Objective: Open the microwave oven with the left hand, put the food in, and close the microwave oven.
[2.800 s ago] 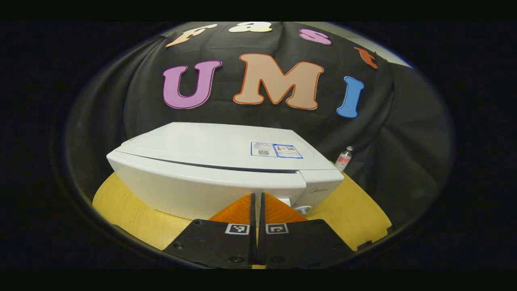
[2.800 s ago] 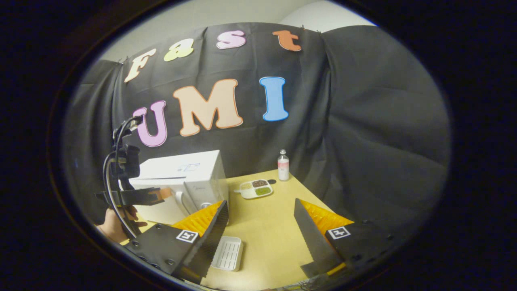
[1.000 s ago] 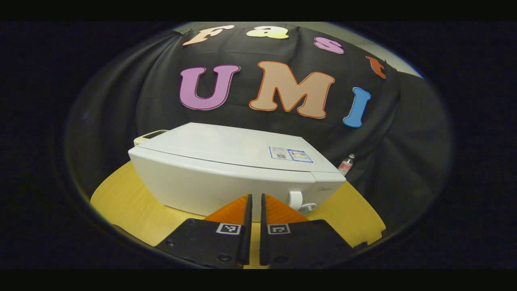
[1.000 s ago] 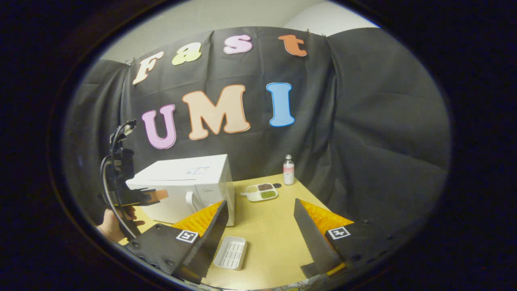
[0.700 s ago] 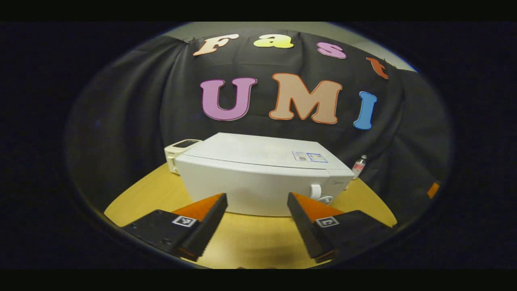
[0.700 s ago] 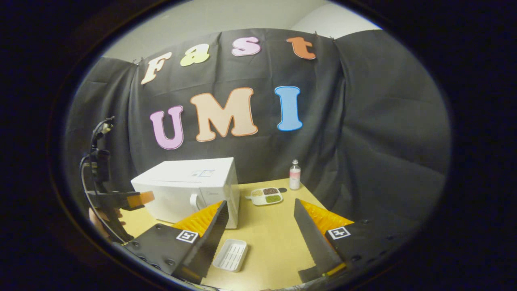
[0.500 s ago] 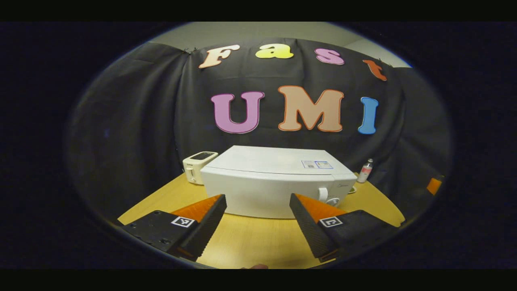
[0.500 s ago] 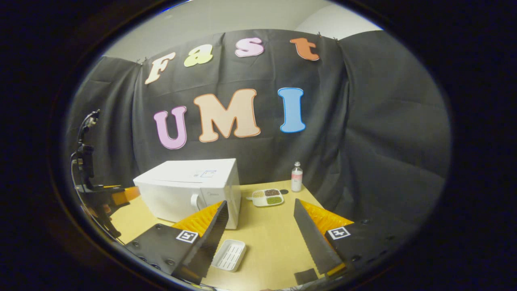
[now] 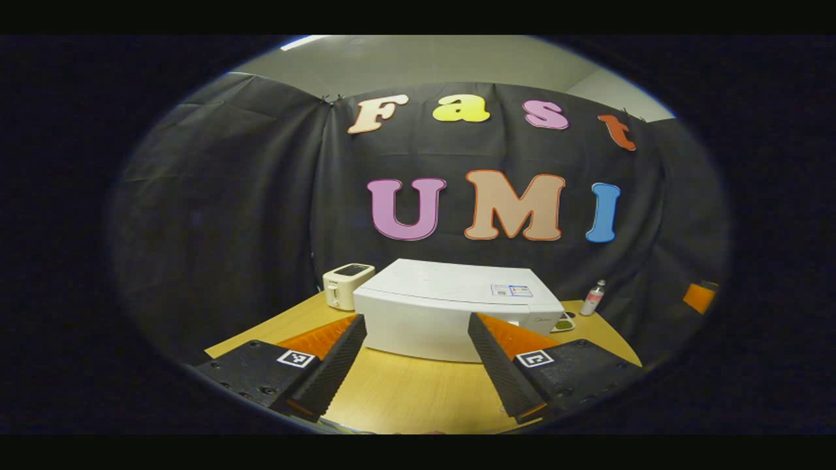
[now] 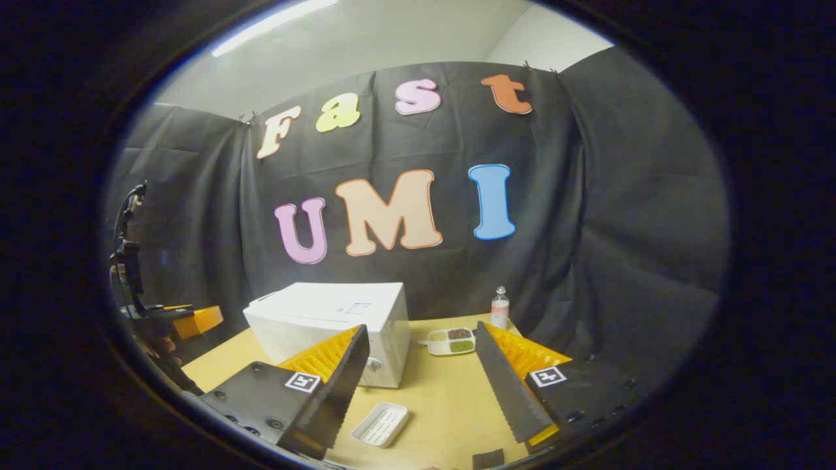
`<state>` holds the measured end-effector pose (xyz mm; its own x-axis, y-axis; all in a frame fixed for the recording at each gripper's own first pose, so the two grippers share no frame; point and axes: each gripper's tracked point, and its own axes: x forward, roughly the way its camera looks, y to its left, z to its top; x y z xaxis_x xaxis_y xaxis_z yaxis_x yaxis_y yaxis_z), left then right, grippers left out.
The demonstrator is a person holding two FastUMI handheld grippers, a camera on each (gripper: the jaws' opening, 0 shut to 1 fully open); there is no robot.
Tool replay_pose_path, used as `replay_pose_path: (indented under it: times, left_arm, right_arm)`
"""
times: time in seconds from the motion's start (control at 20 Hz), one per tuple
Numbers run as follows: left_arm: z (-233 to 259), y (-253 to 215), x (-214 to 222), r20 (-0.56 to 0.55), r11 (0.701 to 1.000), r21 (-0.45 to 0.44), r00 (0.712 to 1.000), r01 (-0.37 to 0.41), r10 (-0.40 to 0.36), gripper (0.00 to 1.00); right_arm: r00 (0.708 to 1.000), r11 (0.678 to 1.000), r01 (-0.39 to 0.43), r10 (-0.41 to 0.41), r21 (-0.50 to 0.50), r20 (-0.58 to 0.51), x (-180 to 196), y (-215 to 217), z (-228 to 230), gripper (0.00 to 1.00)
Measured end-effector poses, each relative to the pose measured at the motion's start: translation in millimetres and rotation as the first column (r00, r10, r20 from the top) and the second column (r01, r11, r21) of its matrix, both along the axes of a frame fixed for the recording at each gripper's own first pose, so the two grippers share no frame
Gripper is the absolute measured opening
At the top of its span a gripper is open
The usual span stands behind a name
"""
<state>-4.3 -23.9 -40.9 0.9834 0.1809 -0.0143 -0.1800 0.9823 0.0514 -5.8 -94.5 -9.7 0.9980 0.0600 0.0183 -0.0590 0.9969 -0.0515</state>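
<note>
Left gripper (image 9: 416, 365) is backing well away from the microwave (image 9: 457, 310), its fingers now spreading wide after being pressed together at the door. Microwave is sitting shut on the table (image 10: 444, 398). Right gripper (image 10: 421, 385) is hanging spread, empty. Food tray (image 10: 450, 341) is sitting beside the microwave, so the door risks having closed without it.

recording booth, black cloth wall (image 10: 620, 215), wooden table (image 10: 444, 398)

A toaster (image 9: 348, 285), a bottle (image 10: 499, 308) and a ridged white tray (image 10: 379, 424) sit on the wooden table (image 10: 444, 398).
</note>
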Motion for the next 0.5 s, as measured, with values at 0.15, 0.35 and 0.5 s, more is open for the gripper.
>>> replay_pose_path:
  times: [0.15,0.35,0.5]
  left_arm:
    - [-3,-8,-13,0.005,0.999,-0.030,1.000,-0.015,0.015,0.96]
    - [-7,-9,-20,-0.020,0.999,-0.006,0.999,-0.038,0.038,0.96]
    - [-2,-7,-18,-0.021,0.999,0.016,0.999,-0.048,0.048,0.96]
  right_arm:
    - [1.000,1.000,-0.027,0.027,-0.003,-0.012,-1,-1,-5,0.92]
    - [0.998,0.999,-0.048,0.047,-0.007,-0.027,1,-1,-12,0.92]
    - [0.999,0.999,-0.049,0.049,0.001,-0.020,2,-5,-12,0.92]
